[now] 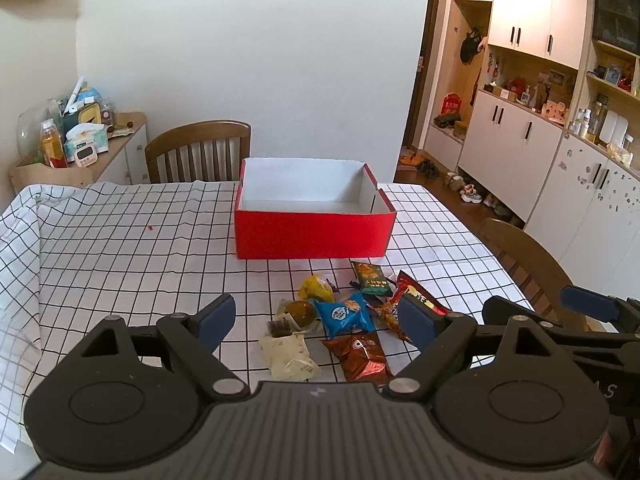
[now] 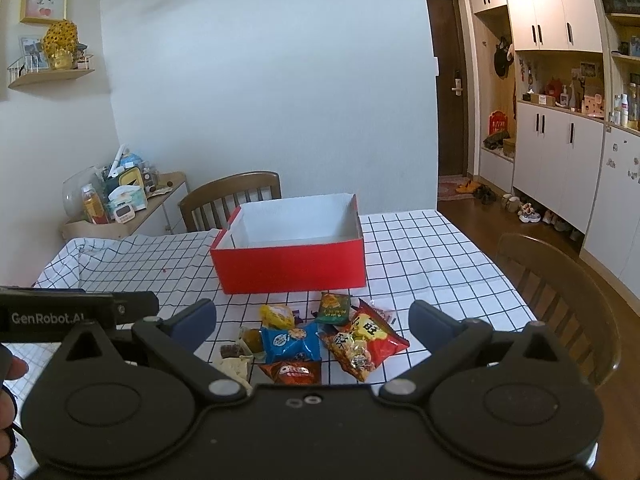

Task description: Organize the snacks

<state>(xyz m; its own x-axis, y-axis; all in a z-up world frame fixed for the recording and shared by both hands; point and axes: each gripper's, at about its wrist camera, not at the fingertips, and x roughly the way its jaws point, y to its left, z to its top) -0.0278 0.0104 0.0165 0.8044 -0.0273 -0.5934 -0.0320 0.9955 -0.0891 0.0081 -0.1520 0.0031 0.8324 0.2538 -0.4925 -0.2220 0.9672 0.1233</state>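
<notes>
1. Hovering over the near edge of the snack pile: left gripper (image 1: 316, 322) and right gripper (image 2: 312, 324) are both spread wide, nothing between the pads.
2. Target container: red cardboard box with white lining (image 1: 314, 236), open top, looks empty inside, sitting on the white black-grid tablecloth (image 1: 120, 264) straight ahead, beyond the pile.
3. Snacks lie in a loose cluster between the grippers and the box, none in it yet:
   - blue foil cookie packet (image 2: 290, 344) at the centre, long axis roughly side to side
   - brown foil packet (image 2: 292, 372) nearest to the cameras
   - red crinkled chip bag (image 2: 378, 334) on the right, long axis running diagonally away to the left
   - green packet (image 2: 332, 308) and yellow wrapped sweet (image 2: 276, 316) on the far side, nearest the box
   - pale cream wrapper (image 1: 290, 356) on the left (a small dark piece sits at its far end, cannot tell what)
4. Key relation: from the left wrist view the pile sits right of centre, toward the right finger; from the right wrist view it is nearly centred. Right gripper looks better lined up for the blue or red pack; left is nearer the cream wrapper.
5. Judgement: task at the start; first pick is forward and down, then forward to the box.
</notes>
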